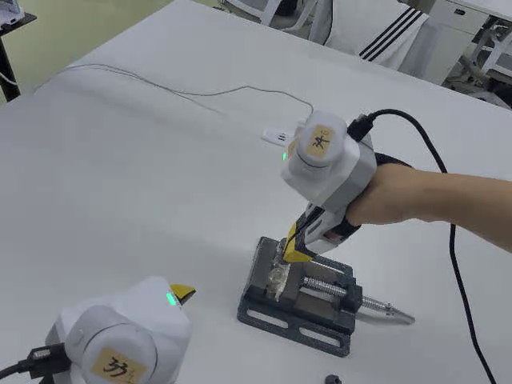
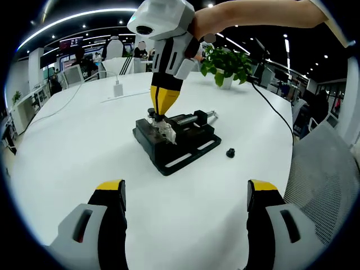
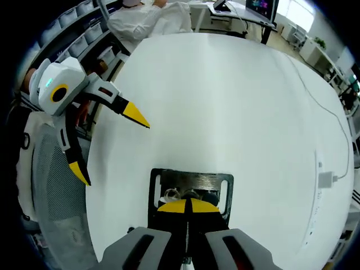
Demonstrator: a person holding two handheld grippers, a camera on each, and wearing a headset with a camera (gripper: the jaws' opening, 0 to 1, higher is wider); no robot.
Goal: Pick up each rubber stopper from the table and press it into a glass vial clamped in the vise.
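Right gripper (image 3: 187,206) fingers closed at the vise (image 3: 226,191) — left gripper (image 2: 186,187) spread wide.

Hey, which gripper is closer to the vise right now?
Right. The right gripper has its tips down at the top of the vise. The left gripper is open over bare table, well apart from it.

Vise (image 1: 314,320) dk grey; stopper (image 2: 230,152) blk; table (image 1: 120,200) white; right gripper (image 1: 293,257) tips yellow.

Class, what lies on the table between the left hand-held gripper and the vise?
Only bare table separates the left hand-held gripper from the vise, as the left gripper view shows; the loose stopper lies off to the side.
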